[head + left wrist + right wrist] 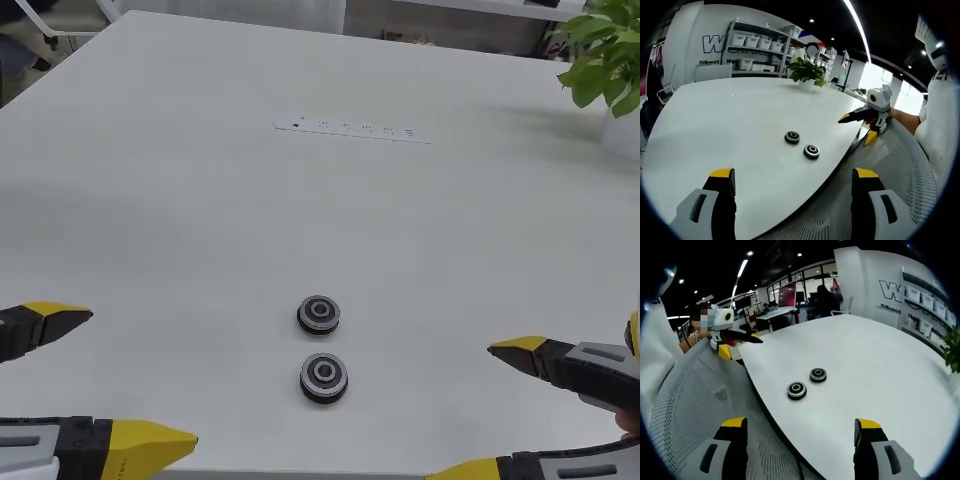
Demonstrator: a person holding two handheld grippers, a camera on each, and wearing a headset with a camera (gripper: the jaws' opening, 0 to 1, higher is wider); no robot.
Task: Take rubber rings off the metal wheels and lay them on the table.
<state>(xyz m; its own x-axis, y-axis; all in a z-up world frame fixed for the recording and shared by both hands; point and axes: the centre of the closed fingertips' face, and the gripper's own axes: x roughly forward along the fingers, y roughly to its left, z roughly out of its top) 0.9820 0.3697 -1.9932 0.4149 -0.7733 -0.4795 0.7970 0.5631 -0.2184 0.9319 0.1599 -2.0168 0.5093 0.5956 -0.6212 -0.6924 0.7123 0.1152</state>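
Logged 2 metal wheels [319,314] [324,378] flat, just apart, near table [300,200] front edge, rubber rings [302,318] on; left gripper [145,377], right gripper [460,412] gaping, empty, flanking, probably staged for pinning and peeling.

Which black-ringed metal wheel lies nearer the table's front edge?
The round black-ringed metal wheel lower in the head view; the other wheel lies just beyond it, farther onto the white table.
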